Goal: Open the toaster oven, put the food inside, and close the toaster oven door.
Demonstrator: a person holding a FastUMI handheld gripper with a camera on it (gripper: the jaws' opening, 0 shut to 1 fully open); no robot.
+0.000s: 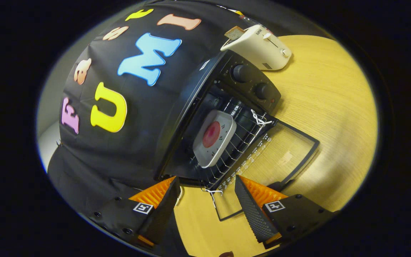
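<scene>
The black toaster oven [205, 92] stands on the wooden table with its glass door [273, 160] folded down flat toward me. A white square plate [215, 138] with a round red piece of food [211, 134] on it rests on the wire rack [239, 150], which is pulled partly out of the oven. My gripper [205, 194] is open, with nothing between its fingers, and sits just short of the rack's front edge and the open door. The view is rolled, so the oven appears tilted.
A white pop-up toaster [260, 48] with a slice of bread [234, 33] in its slot stands beside the oven, past its two knobs [241, 73]. The wooden table [330, 107] stretches beyond the open door. The booth's black cloth hangs behind the oven.
</scene>
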